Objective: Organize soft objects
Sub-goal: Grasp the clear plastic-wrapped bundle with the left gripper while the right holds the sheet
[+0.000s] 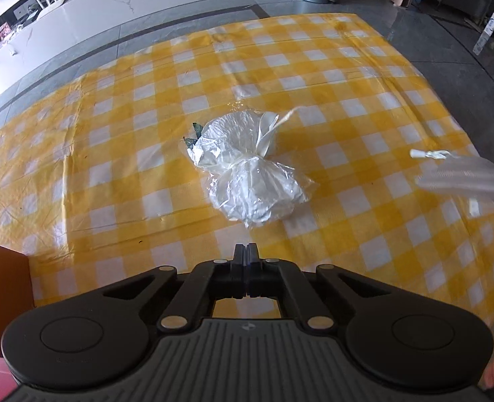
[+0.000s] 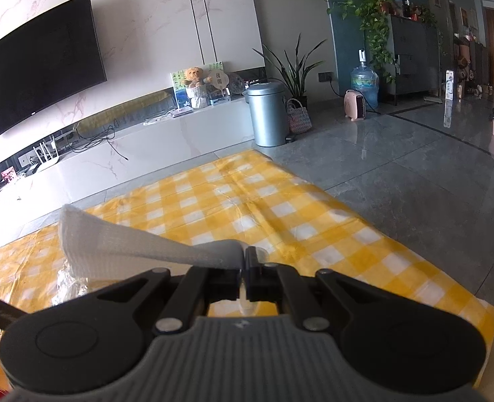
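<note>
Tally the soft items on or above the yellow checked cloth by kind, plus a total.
White items wrapped in clear plastic, lying on the cloth: 1
White textured cloth strip, clamped in the right gripper: 1
Total: 2
The left gripper is shut and empty.

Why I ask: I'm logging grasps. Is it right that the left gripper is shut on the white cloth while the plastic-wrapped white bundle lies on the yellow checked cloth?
Not quite. The right gripper is shut on the white cloth, as the right wrist view shows. The left gripper is shut on nothing. The plastic-wrapped white bundle does lie on the yellow checked cloth.
</note>
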Available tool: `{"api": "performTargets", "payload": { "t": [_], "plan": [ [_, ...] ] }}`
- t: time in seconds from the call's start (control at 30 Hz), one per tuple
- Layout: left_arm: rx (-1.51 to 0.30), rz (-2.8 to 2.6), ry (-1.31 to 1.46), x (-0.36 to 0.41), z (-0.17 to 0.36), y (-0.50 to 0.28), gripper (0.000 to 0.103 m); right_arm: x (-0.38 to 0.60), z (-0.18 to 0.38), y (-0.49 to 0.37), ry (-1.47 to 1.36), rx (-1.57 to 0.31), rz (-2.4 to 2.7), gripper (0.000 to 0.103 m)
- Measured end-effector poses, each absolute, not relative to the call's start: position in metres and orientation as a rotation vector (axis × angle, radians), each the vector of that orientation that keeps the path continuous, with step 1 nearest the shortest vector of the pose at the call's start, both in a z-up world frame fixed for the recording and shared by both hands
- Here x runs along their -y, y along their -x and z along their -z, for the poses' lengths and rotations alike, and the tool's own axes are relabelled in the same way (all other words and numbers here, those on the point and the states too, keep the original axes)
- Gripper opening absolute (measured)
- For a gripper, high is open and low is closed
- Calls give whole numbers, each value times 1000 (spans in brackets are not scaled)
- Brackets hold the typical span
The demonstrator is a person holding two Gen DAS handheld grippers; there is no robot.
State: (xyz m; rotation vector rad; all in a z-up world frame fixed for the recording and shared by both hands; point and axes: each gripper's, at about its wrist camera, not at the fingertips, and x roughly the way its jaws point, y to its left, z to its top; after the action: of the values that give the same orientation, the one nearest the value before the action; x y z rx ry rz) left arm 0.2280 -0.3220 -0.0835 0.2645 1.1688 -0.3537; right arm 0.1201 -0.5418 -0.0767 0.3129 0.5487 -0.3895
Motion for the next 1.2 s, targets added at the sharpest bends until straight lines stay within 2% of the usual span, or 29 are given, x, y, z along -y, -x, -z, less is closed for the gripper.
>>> {"api": "performTargets", "payload": {
  "t": [0.1,0.17,0.2,0.23,0.3,0.4,0.57,0.63,0.7,0.73,0.77,1.0,1.2],
  "plan": [
    [-1152,399,-314,320,71,-213,1,543,77,-118,-325,-555,391,0],
    [-1113,421,-314,322,62,-210,13,542,74,-117,-329,-550,390,0],
    [-1079,427,-311,325,57,-211,33,541,72,-116,-327,-546,389,0],
    [-1044,420,-306,330,52,-214,62,539,70,-115,-323,-541,388,0],
    [-968,394,-296,341,44,-224,87,537,67,-114,-316,-531,387,0],
    [-906,370,-333,363,48,-251,87,539,65,-111,-335,-514,381,0],
    [-1071,232,-422,389,101,-302,87,549,72,-113,-399,-511,364,0],
    [-1171,191,-408,388,120,-312,82,554,74,-114,-438,-505,345,0],
    [-1207,202,-410,389,133,-313,82,556,75,-114,-448,-500,346,0],
    [-1187,184,-436,389,137,-311,72,556,76,-115,-450,-501,347,0],
    [-1171,170,-444,389,139,-310,69,556,76,-115,-452,-503,345,0],
    [-1144,182,-359,370,128,-297,60,559,77,-108,-460,-502,340,0],
    [-997,236,-241,337,69,-263,60,563,69,-105,-500,-471,316,0]
  ]
}}
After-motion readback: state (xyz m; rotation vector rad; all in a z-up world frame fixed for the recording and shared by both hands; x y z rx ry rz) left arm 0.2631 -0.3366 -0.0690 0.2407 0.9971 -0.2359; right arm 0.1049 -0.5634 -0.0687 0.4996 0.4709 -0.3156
